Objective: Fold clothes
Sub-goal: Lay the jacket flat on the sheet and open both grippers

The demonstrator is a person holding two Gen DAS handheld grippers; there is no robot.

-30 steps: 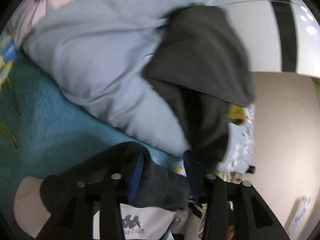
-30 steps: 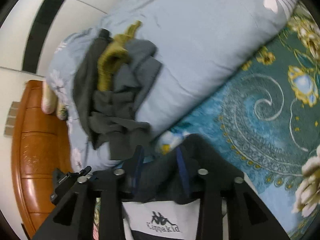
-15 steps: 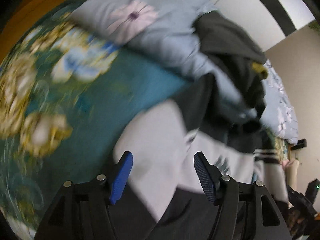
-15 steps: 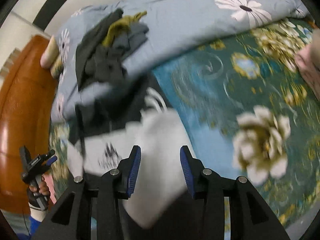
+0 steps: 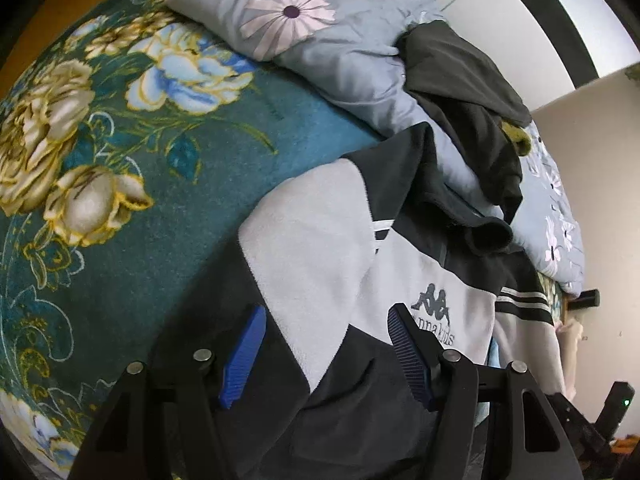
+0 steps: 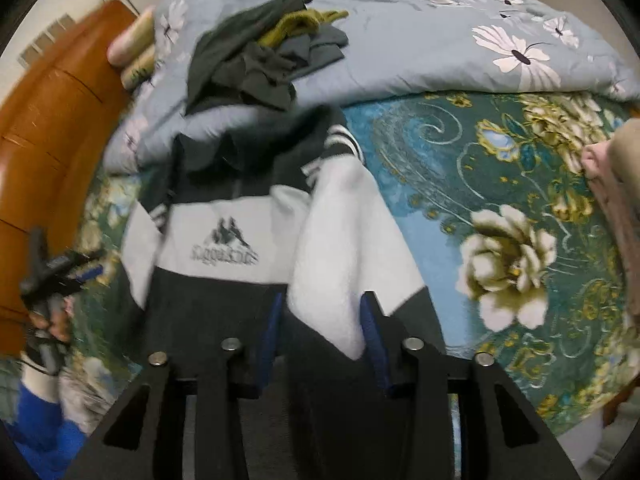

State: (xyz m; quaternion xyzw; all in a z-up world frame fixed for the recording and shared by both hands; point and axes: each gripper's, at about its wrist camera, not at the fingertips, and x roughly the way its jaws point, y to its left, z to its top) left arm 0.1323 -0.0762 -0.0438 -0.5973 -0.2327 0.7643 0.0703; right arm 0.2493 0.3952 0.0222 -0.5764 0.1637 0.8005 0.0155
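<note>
A black and white Kappa jacket (image 5: 400, 272) lies spread on the teal flowered blanket (image 5: 120, 160), collar toward the quilt. In the right wrist view the jacket (image 6: 224, 240) shows its logo and a white sleeve folded over its right side. My left gripper (image 5: 324, 344) is open above the jacket's left sleeve, holding nothing. My right gripper (image 6: 320, 324) is open, its blue pads either side of the white sleeve's lower edge. The left gripper also shows in the right wrist view (image 6: 60, 272), held in a hand at the far left.
A grey-blue flowered quilt (image 6: 400, 52) lies bunched behind the jacket, with a pile of dark and olive clothes (image 6: 264, 52) on it. A wooden headboard (image 6: 48, 128) stands at the left. Pink fabric (image 6: 612, 184) lies at the right edge.
Both grippers let go of the jacket's dark collar end and pulled back. The jacket now lies flat on the blanket and both grippers are open over its sleeves.
</note>
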